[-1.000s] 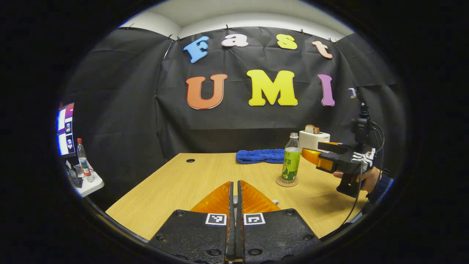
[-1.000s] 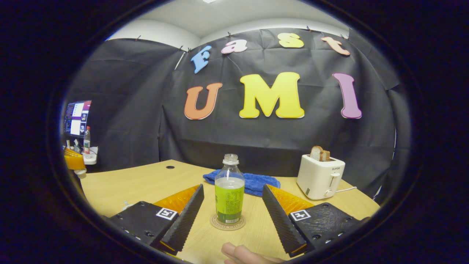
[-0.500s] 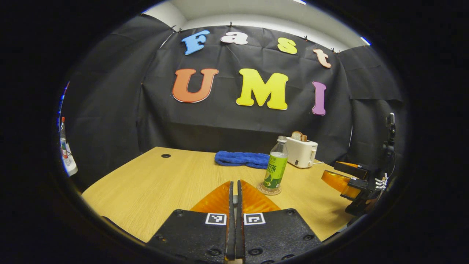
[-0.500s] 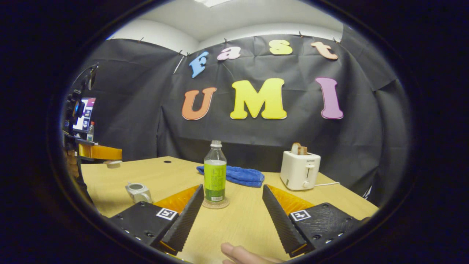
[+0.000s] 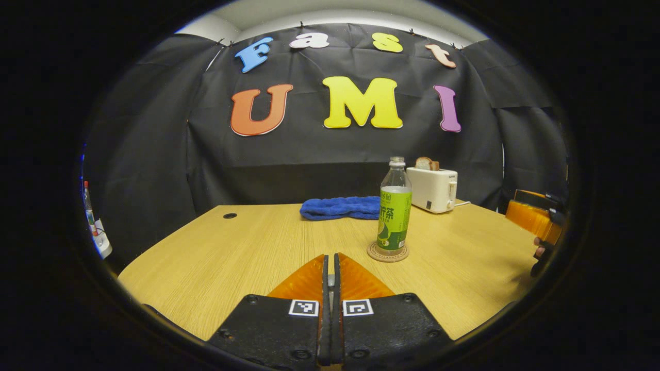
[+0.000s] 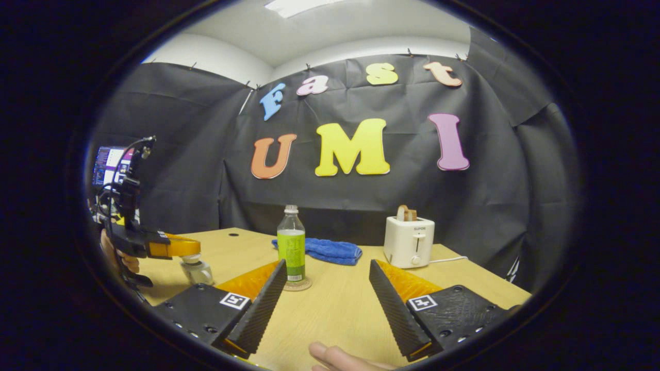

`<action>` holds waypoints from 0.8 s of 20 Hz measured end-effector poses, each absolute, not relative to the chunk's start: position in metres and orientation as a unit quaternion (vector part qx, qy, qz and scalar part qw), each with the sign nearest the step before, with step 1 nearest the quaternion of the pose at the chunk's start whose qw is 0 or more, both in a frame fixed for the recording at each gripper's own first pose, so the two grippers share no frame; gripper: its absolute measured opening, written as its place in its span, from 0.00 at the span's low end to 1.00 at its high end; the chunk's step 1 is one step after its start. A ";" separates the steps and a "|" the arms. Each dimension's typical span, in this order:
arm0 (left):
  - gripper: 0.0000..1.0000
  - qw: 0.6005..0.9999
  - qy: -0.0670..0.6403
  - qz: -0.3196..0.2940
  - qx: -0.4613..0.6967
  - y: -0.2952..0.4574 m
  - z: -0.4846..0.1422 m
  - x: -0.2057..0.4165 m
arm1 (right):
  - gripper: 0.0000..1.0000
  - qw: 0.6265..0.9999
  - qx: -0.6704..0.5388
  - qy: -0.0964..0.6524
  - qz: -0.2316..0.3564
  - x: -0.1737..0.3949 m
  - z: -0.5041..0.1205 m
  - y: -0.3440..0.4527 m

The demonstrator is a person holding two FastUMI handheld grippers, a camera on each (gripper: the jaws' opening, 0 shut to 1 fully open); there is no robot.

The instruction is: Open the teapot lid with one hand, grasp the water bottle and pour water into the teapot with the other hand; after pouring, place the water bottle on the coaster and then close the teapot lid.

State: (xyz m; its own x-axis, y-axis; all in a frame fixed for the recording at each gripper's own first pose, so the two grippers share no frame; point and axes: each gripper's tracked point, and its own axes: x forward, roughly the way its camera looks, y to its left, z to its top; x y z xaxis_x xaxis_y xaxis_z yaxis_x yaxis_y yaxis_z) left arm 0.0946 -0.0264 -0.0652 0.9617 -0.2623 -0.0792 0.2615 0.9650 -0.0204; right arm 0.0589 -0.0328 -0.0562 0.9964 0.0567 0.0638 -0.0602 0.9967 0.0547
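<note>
The teapot lid [image 6: 190,258] looks small, hard and probably breakable, so I'd hold it by the knob and lower it gently; it sits pinched under the left gripper [image 6: 192,248], right over the teapot [image 6: 198,271], far left of the right gripper [image 6: 327,293], whose fingers are spread wide with nothing in them. The water bottle [image 5: 395,204], light and a bit squashy I'd guess, stands on the coaster [image 5: 387,252] just ahead-right of the left fingers. Count: one teapot, one bottle, one coaster, plus a blue cloth [image 5: 341,207] and toaster [image 5: 432,188] on the bench [image 5: 247,247].

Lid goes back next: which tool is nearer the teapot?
Left. The left tool hangs just above the teapot, holding the lid; the right tool stands apart, open.
</note>
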 end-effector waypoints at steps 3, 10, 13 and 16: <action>0.03 0.992 0.051 -0.116 -0.025 -0.017 -0.074 0.106 | 0.98 0.998 0.047 -0.033 0.021 0.059 -0.055 -0.044; 0.04 0.993 0.049 -0.105 -0.025 -0.023 -0.085 0.109 | 0.96 0.998 0.049 -0.023 0.029 0.063 -0.063 -0.035; 0.06 0.994 0.047 -0.098 -0.013 -0.023 -0.086 0.108 | 0.95 0.998 0.044 -0.019 0.029 0.063 -0.066 -0.034; 0.07 0.993 0.056 -0.098 -0.026 -0.023 -0.084 0.108 | 0.96 0.998 0.045 -0.024 0.027 0.061 -0.062 -0.035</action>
State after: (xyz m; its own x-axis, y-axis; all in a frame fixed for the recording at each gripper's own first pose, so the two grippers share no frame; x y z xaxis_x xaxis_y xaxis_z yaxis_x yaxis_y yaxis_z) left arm 0.1083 -0.0227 -0.0838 0.9743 -0.1981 -0.1069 0.1922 0.9793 -0.0636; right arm 0.0611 -0.0351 -0.0618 0.9974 0.0512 0.0510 -0.0556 0.9945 0.0893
